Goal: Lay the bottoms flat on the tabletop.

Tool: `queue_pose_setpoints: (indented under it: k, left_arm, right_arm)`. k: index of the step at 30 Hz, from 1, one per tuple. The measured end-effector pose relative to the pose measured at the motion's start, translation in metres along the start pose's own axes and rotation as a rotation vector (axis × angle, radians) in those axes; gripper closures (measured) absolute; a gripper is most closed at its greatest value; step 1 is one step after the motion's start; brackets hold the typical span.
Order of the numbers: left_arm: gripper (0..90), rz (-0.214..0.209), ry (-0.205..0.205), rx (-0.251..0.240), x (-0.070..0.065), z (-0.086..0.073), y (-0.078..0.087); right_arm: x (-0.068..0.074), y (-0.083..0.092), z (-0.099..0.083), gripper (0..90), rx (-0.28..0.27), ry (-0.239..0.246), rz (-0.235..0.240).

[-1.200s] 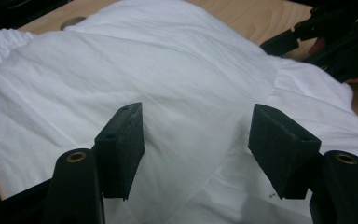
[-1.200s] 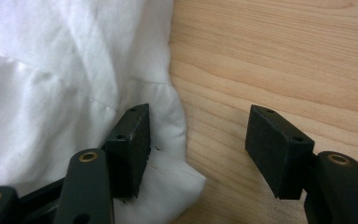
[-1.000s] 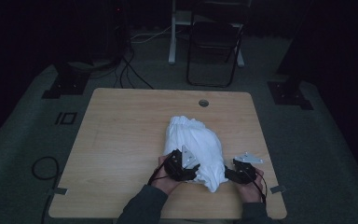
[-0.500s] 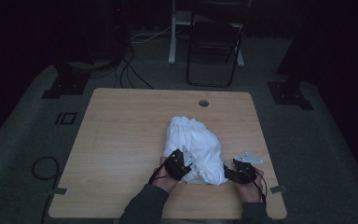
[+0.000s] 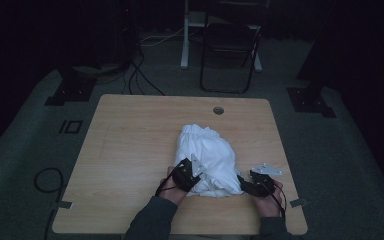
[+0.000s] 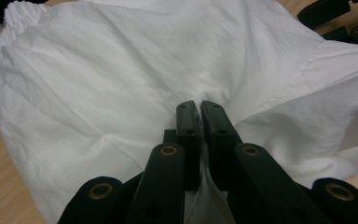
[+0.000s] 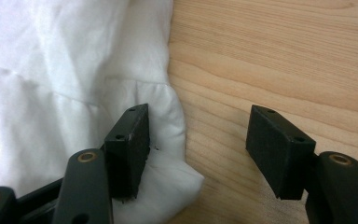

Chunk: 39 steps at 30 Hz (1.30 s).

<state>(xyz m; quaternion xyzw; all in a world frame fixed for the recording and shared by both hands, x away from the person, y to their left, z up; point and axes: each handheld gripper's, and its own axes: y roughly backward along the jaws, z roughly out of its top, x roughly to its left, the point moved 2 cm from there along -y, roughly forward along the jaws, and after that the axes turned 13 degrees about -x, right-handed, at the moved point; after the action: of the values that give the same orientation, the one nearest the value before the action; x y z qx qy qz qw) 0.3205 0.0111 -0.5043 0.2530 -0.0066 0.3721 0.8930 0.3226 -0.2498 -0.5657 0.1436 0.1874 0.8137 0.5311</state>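
A crumpled white cloth [image 5: 206, 155] lies on the wooden table [image 5: 130, 145], toward its near right part. My left gripper [image 5: 194, 172] is at the cloth's near left edge, and its jaws are shut on a fold of the white cloth [image 6: 121, 84]. At the cloth's near right corner my right gripper [image 5: 245, 184] stands open. In the right gripper view one jaw rests on the edge of the cloth [image 7: 51, 70], the other hovers over bare wood, and the hem lies between them.
A round cable hole [image 5: 218, 110] is set near the table's far edge. A dark folding chair [image 5: 230, 45] and a white post stand behind the table. Cables [image 5: 47, 180] run on the floor at the left.
Both grippers have slid slightly right along the cloth's near edge. The cloth's near edge has bunched a little.
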Motion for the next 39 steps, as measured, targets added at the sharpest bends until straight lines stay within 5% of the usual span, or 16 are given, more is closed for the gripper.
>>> queue_pose_setpoints:
  k: [22, 39]
  left_arm:
    - [87.3, 0.114, 0.075, -0.02, 0.044, -0.014, 0.034]
    - [87.2, 0.247, 0.182, 0.013, 0.091, -0.049, 0.064]
  right_arm:
    - [0.0, 0.0, 0.0, 38.2, 0.001, 0.003, 0.003]
    - [0.0, 0.0, 0.0, 37.9, 0.001, 0.003, 0.003]
